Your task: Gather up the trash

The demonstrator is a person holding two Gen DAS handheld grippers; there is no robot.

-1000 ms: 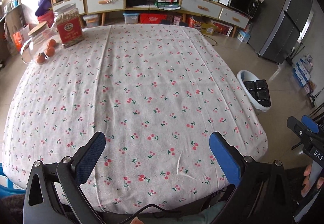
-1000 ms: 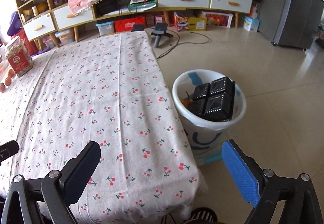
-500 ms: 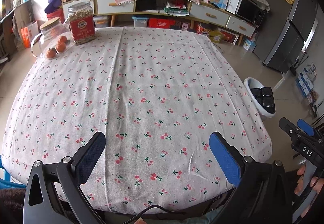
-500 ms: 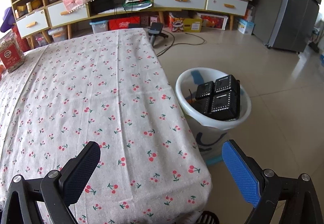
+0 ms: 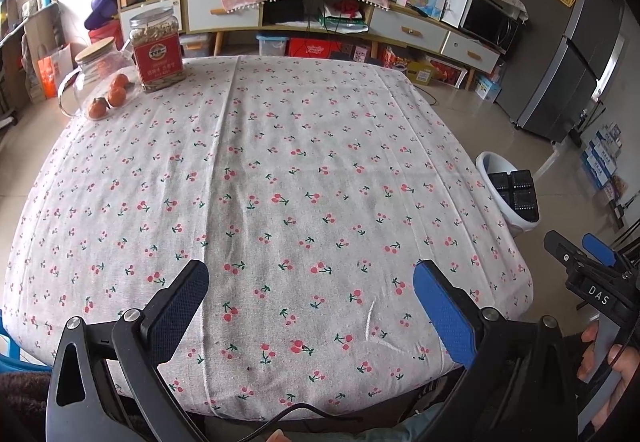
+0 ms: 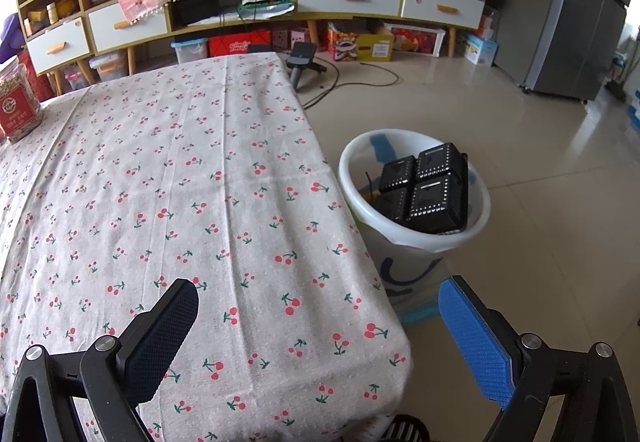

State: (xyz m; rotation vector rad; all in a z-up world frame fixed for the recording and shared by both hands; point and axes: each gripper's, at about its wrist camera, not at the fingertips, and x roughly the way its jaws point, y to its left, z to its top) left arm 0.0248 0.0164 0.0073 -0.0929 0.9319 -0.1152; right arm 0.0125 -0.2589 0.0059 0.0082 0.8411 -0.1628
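White bin (image 6: 416, 238) on floor beside bench (image 6: 200, 202) holds black trays (image 6: 428, 188). Left gripper (image 5: 310, 296) and right gripper (image 6: 318, 316) gape wide, empty.

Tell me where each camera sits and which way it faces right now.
Left wrist: on the left hand-held gripper, open over the near edge of the table, facing the shelving; a hand holding the right hand-held gripper shows at right.
Right wrist: on the right hand-held gripper, open above the table's near right corner, facing the white bin of black trays.
Shared: tablecloth, bin, red-label jar.
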